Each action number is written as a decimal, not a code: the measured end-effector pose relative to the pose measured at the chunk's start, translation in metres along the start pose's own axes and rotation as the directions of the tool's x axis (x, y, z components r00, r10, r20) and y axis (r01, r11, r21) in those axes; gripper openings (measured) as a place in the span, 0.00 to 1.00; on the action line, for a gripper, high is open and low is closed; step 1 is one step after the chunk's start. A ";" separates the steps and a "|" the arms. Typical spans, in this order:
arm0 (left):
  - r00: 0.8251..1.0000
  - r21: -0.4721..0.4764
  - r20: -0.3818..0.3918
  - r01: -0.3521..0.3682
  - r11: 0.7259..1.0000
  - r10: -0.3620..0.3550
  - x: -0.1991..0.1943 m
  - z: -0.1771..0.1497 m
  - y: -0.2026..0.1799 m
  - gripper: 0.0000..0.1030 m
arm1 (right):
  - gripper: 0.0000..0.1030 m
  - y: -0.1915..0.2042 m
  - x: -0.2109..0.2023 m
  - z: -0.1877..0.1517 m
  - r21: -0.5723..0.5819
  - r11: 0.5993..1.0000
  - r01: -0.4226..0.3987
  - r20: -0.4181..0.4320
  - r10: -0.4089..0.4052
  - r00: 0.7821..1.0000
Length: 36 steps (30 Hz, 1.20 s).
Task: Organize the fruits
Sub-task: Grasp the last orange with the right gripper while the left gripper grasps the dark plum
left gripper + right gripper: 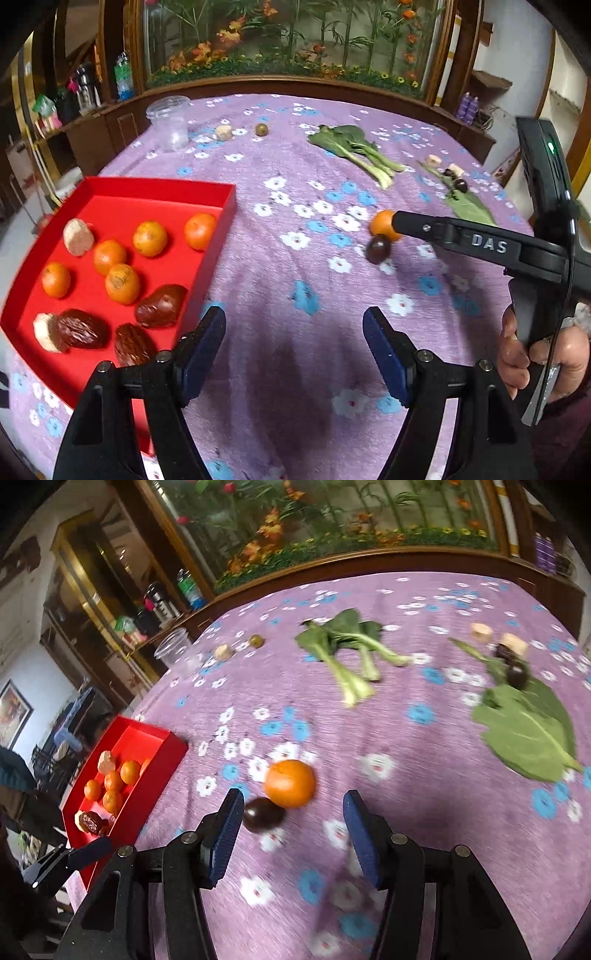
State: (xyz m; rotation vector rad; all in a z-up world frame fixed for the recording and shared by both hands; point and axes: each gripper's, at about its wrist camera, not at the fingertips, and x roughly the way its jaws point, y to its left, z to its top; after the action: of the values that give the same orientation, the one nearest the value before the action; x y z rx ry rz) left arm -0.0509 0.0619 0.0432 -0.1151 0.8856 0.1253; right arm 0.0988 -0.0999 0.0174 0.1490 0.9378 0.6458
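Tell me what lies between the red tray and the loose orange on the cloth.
Only bare flowered cloth between the red tray and the orange, in the left wrist view.

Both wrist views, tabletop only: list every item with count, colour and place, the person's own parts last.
red tray: one, left on the cloth.
oranges in tray: five, orange.
dark brown fruits in tray: three, tray's near end.
pale chunks in tray: two, beige.
loose orange: one, mid-cloth beside a dark round fruit.
leafy greens: green, far centre.
single leaf: green, right.
clear cup: one, far left.
tablecloth: purple, flowered.
left gripper: open, empty.
right gripper: open, near the loose orange.
hand: one, holding the right gripper's handle.
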 end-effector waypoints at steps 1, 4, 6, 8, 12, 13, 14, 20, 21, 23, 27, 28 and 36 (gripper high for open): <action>1.000 0.009 0.004 -0.024 1.000 0.024 0.001 0.000 0.000 0.74 | 0.59 0.004 0.006 0.001 -0.010 1.000 0.005 -0.004 -0.005 1.000; 0.995 0.046 0.020 -0.098 0.994 0.097 0.003 0.000 -0.001 0.74 | 0.59 0.013 0.021 0.003 -0.041 0.999 0.032 -0.013 -0.033 0.999; 0.991 0.066 0.025 -0.130 0.989 0.129 0.005 0.000 -0.002 0.74 | 0.59 0.014 0.026 0.003 -0.049 0.998 0.040 -0.019 -0.041 0.999; 0.990 0.079 0.025 -0.144 0.986 0.142 0.007 0.000 -0.002 0.74 | 0.59 0.016 0.030 0.003 -0.055 0.997 0.047 -0.024 -0.048 0.999; 0.990 0.090 0.020 -0.139 0.986 0.138 0.009 -0.001 -0.004 0.74 | 0.59 0.016 0.035 0.003 -0.065 0.996 0.063 -0.030 -0.065 0.997; 0.991 0.091 0.017 -0.135 0.987 0.134 0.010 -0.002 -0.004 0.74 | 0.59 0.016 0.037 0.003 -0.065 0.996 0.066 -0.031 -0.068 0.997; 0.991 0.092 0.014 -0.130 0.987 0.130 0.011 -0.002 -0.004 0.74 | 0.59 0.016 0.037 0.003 -0.069 0.995 0.070 -0.028 -0.072 0.997; 0.993 0.085 0.002 -0.121 0.989 0.121 0.014 -0.003 -0.002 0.74 | 0.54 0.023 0.040 0.002 -0.106 0.988 0.113 -0.014 -0.115 0.993; 0.993 0.084 0.000 -0.121 0.989 0.122 0.015 -0.003 -0.002 0.74 | 0.53 0.023 0.040 0.001 -0.109 0.987 0.115 -0.012 -0.117 0.993; 0.993 0.083 -0.004 -0.121 0.989 0.122 0.016 -0.003 -0.002 0.74 | 0.51 0.022 0.040 0.001 -0.107 0.988 0.115 -0.008 -0.116 0.993; 0.993 0.084 -0.007 -0.119 0.989 0.120 0.017 -0.002 -0.003 0.74 | 0.50 0.022 0.038 0.000 -0.104 0.988 0.115 -0.003 -0.116 0.993; 0.993 0.083 -0.007 -0.117 0.990 0.118 0.018 -0.003 -0.003 0.74 | 0.50 0.022 0.038 0.000 -0.105 0.988 0.117 -0.001 -0.117 0.993; 0.997 0.089 0.018 -0.080 0.993 0.078 0.015 -0.002 -0.009 0.74 | 0.48 0.021 0.027 -0.003 -0.116 0.982 0.148 0.028 -0.146 0.989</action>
State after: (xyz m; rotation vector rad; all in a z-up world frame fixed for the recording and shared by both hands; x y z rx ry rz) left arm -0.0414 0.0541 0.0308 0.0044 0.8800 0.1599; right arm 0.0981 -0.0674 0.0047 -0.0191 0.8811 0.5606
